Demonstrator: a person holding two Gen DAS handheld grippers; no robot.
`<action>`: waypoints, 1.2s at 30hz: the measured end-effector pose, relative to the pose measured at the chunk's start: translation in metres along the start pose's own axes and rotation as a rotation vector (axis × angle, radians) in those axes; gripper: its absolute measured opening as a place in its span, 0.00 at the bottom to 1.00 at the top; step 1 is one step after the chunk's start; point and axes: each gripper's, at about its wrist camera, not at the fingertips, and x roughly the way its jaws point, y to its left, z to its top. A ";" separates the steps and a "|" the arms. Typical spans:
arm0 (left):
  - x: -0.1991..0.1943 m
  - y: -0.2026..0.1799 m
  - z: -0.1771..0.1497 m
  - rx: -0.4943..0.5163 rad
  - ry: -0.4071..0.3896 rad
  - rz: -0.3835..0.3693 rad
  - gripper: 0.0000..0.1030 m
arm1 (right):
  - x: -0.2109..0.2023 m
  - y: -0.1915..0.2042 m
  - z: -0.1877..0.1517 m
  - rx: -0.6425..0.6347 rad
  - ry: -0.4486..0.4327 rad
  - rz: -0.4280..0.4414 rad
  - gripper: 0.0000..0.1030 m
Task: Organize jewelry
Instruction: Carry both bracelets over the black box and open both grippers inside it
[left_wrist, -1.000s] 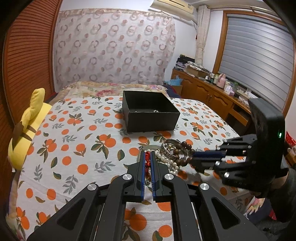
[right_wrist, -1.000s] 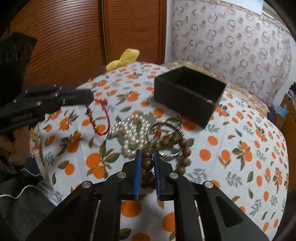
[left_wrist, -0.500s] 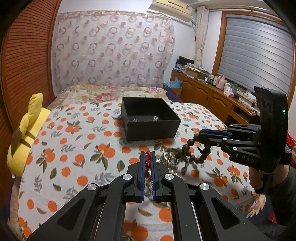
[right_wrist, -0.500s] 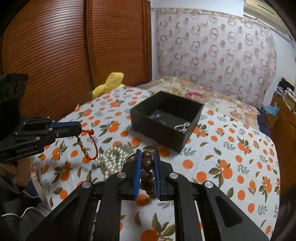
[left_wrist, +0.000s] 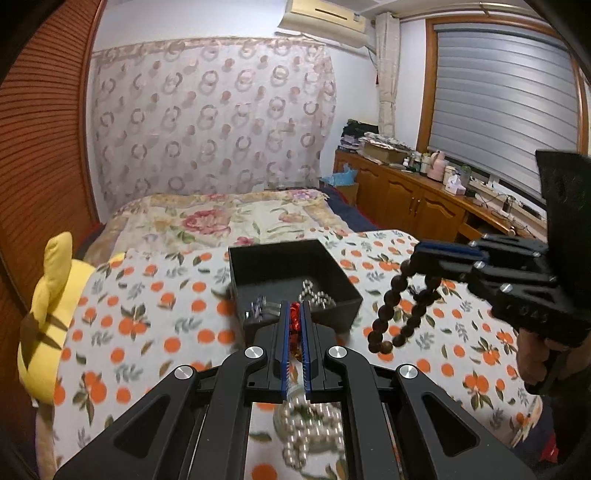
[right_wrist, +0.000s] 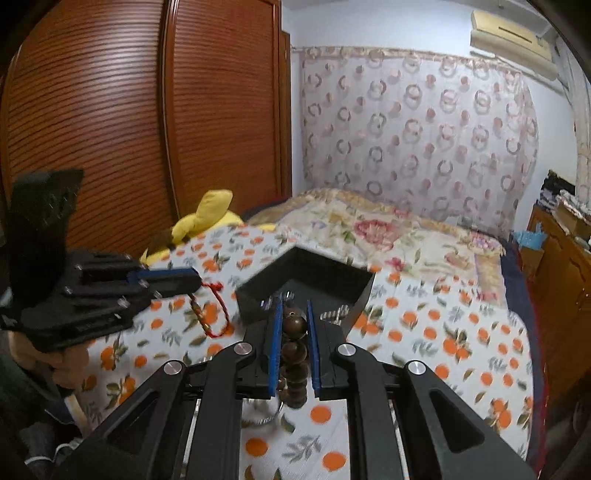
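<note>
jewelry lot, mid-sort over bed

- black box (left_wrist: 291, 273): one, open-topped, on the orange-print bedspread (left_wrist: 147, 325); one corner toward the right wrist view. inside: silver bead chain (left_wrist: 314, 295) and a small silver piece (left_wrist: 258, 308), details blurred.
- red cord bracelet (right_wrist: 210, 314): one, pinched in the left gripper (left_wrist: 294, 325), jaws closed nearly flat on the cord. hangs as a loop below the fingertips, long axis roughly vertical, gold-and-red beads on one side. held in the air just beside the box's near-left wall in the right wrist view; in the left wrist view only a red knot shows between the pads.
- dark wooden bead bracelet (left_wrist: 402, 314): one, clamped in the right gripper (right_wrist: 293, 325), jaws closed on a single bead. loop droops from the fingertips, long axis vertical, free of the bedspread, to the right of the box in the left wrist view.
- pearl strand (left_wrist: 306, 432): one heap, on the bedspread under the left gripper, blurred; lie of the strand cannot be told.
- metal bangle (right_wrist: 266, 417): one edge seen on the bedspread beneath the right gripper, mostly hidden.
- yellow plush toy (left_wrist: 48, 314): one, at the bed's left edge.
- hands: two, one under each gripper's handle.
</note>
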 end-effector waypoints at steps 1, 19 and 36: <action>0.003 0.001 0.004 0.001 -0.002 0.001 0.04 | 0.000 -0.002 0.004 -0.001 -0.007 0.000 0.14; 0.061 0.025 0.043 -0.006 0.028 0.033 0.04 | 0.059 -0.038 0.052 0.008 -0.022 0.056 0.14; 0.100 0.029 0.055 0.009 0.087 0.058 0.04 | 0.113 -0.047 0.019 0.076 0.108 0.130 0.15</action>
